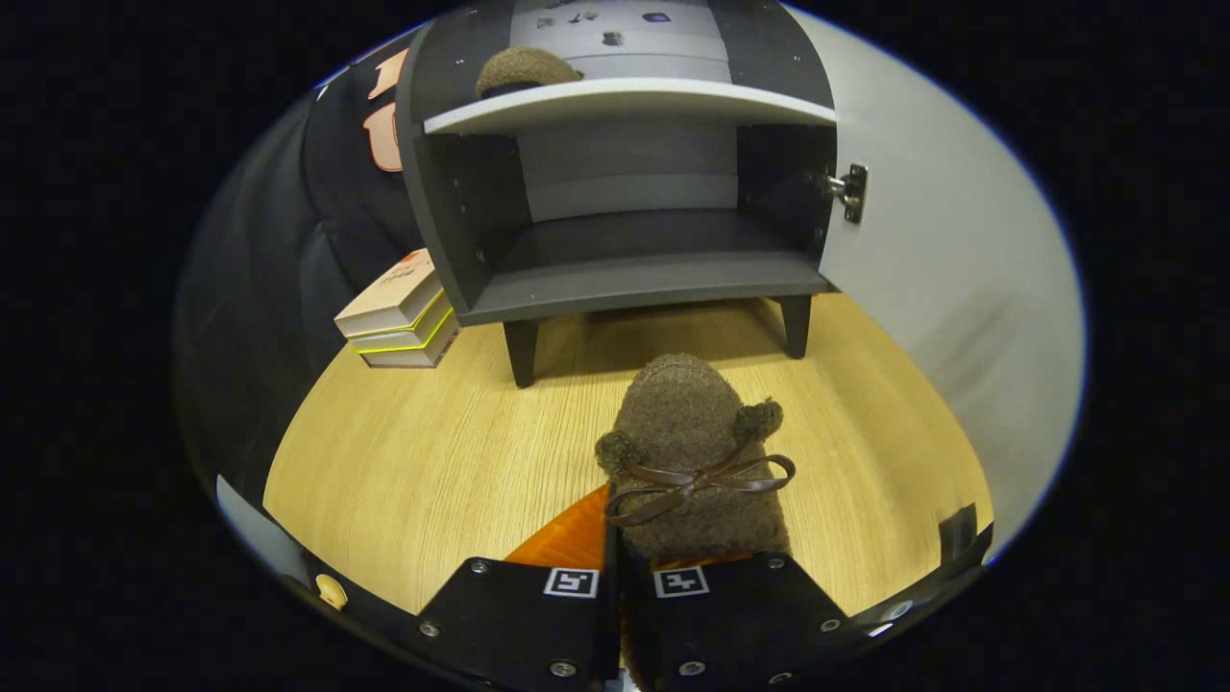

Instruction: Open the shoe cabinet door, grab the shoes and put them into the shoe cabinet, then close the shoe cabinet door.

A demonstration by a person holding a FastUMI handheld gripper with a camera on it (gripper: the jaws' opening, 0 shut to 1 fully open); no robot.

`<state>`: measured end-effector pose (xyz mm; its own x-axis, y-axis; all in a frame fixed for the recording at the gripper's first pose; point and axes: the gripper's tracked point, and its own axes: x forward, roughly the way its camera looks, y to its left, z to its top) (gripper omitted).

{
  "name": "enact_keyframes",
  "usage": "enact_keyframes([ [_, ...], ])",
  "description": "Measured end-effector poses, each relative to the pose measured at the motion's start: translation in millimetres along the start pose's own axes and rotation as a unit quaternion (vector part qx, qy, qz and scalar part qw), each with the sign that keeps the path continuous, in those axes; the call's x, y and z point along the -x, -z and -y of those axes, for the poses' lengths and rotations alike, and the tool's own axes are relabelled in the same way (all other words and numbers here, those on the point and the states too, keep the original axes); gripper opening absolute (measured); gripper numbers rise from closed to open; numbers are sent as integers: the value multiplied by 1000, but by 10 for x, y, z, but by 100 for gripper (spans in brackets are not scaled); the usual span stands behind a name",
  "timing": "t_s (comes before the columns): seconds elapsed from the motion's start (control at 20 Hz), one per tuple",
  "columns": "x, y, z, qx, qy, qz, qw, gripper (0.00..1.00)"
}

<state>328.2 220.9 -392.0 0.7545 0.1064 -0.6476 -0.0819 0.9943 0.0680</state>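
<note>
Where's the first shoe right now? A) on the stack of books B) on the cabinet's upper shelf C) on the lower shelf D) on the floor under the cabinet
B: one brown fuzzy shoe sits on the upper shelf of the open cabinet, while the other shoe lies on the wooden floor just ahead of the fingers, which are nearly closed at its heel; whether they press on it cannot be told.

Brown shoe (694,452) before open cabinet (615,279); second (524,69) shelved.

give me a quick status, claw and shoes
Claw shut on brown shoe, held facing the cabinet. Door open, other shoe on upper shelf. Lower shelf free; book stack off to the side.
</note>
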Motion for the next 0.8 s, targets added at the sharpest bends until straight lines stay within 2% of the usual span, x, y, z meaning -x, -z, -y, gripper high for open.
enact_keyframes([
  [0.3, 444, -553, -33, 5, 0, 46, 999, 7],
  [0.55, 724, -1329, -2, 8, 0, 103, 995, 7],
  [0.8, 799, -2195, 124, 18, 8, 146, 989, 7],
])
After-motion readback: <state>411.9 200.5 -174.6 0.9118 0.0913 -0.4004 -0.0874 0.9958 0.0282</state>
